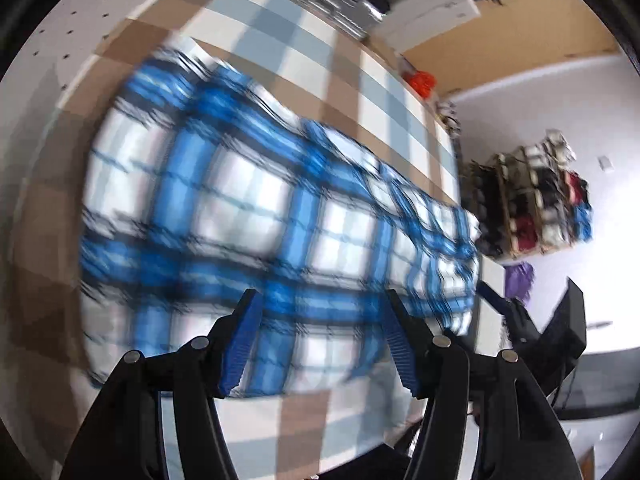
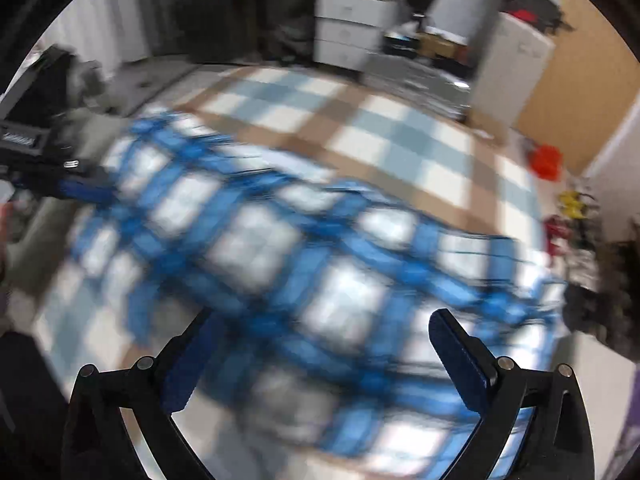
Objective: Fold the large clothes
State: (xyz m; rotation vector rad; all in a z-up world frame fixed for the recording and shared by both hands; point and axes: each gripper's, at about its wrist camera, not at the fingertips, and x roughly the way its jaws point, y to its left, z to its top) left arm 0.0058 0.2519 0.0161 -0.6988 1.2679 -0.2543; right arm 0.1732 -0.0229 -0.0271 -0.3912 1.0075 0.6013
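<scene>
Both the left gripper (image 1: 320, 344) and right gripper (image 2: 320, 356) hang open and empty above the blurred, seemingly folded plaid shirt (image 1: 248, 208) stretching toward two o'clock across the checked bench (image 1: 304, 52).

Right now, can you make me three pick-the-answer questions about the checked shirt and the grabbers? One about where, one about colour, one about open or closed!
1. Where is the plaid garment?
A. spread on the checked table
B. hanging on a hook
C. in a basket

2. What colour are its stripes?
A. red
B. green
C. blue

3. How is the left gripper?
A. shut on the cloth
B. open, holding nothing
C. out of sight

Answers: 1 A, it lies flat on the tabletop. 2 C, blue bands cross white squares. 3 B, its fingers stand apart with nothing pinched.
</scene>
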